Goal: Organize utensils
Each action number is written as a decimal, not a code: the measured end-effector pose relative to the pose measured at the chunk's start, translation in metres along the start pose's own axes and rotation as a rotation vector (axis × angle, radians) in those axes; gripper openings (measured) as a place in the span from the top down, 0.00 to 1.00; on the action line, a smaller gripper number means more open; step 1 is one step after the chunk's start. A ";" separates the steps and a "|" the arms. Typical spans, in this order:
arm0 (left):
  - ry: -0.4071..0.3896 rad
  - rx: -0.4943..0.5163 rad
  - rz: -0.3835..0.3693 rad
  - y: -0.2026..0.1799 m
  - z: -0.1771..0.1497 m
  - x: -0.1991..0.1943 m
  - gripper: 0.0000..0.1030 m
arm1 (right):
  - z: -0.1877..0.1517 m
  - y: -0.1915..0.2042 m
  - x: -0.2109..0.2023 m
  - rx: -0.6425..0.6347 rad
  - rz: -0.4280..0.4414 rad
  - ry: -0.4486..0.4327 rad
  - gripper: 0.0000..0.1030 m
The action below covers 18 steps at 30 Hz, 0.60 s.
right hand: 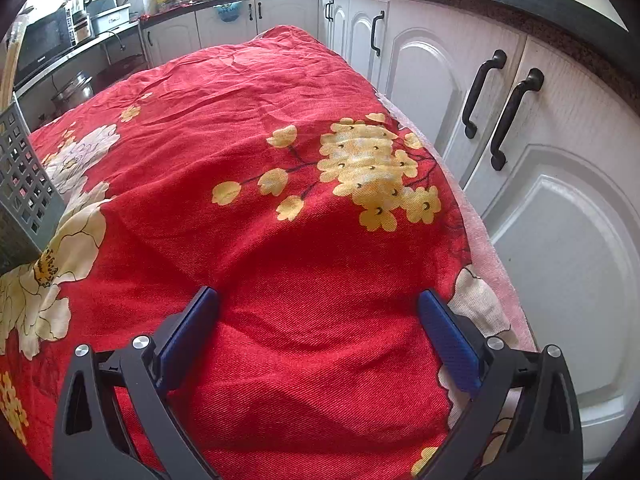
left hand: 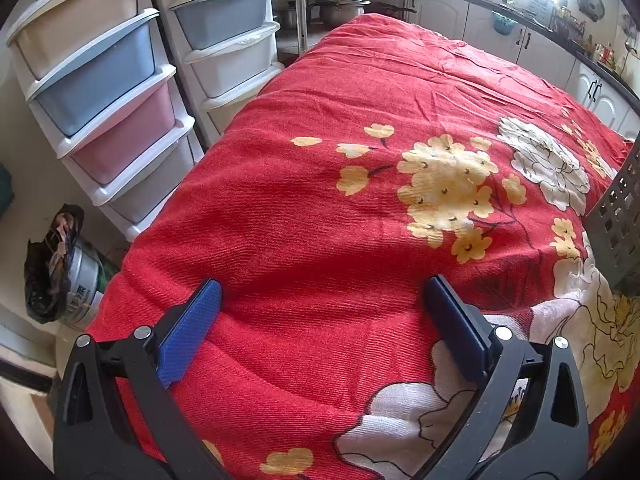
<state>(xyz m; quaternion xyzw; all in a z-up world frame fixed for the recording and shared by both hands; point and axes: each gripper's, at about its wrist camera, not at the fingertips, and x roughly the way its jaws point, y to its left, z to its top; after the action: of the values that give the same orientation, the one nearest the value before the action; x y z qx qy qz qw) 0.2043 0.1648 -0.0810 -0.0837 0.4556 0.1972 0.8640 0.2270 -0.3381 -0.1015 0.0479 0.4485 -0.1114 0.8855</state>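
A grey perforated utensil holder (left hand: 618, 220) stands on the red flowered cloth at the right edge of the left wrist view, and the same holder (right hand: 24, 184) shows at the left edge of the right wrist view. Pale sticks rise from it at the top left of the right wrist view; its inside is hidden. No loose utensils lie on the cloth in either view. My left gripper (left hand: 322, 296) hovers open over the cloth, with nothing between its blue pads. My right gripper (right hand: 318, 304) is open too and empty, right of the holder.
The table under the red cloth (left hand: 340, 120) has plastic drawer towers (left hand: 104, 92) close on its left and a bagged bucket (left hand: 60, 268) on the floor. White cabinets with black handles (right hand: 516, 116) run tight along the right. Pots (left hand: 340, 4) sit beyond the far end.
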 end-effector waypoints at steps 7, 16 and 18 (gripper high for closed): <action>0.000 0.000 0.001 0.000 -0.001 0.001 0.09 | -0.002 0.001 -0.001 0.000 0.000 0.000 0.05; 0.000 0.001 0.002 0.000 -0.001 0.001 0.09 | -0.002 0.001 -0.001 0.000 0.000 0.000 0.05; 0.000 0.001 0.002 0.000 -0.001 0.001 0.09 | -0.002 0.001 -0.001 0.000 0.000 0.000 0.05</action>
<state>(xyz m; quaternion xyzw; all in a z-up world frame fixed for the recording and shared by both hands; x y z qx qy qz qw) 0.2038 0.1651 -0.0821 -0.0829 0.4557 0.1977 0.8639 0.2254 -0.3364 -0.1020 0.0477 0.4487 -0.1115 0.8854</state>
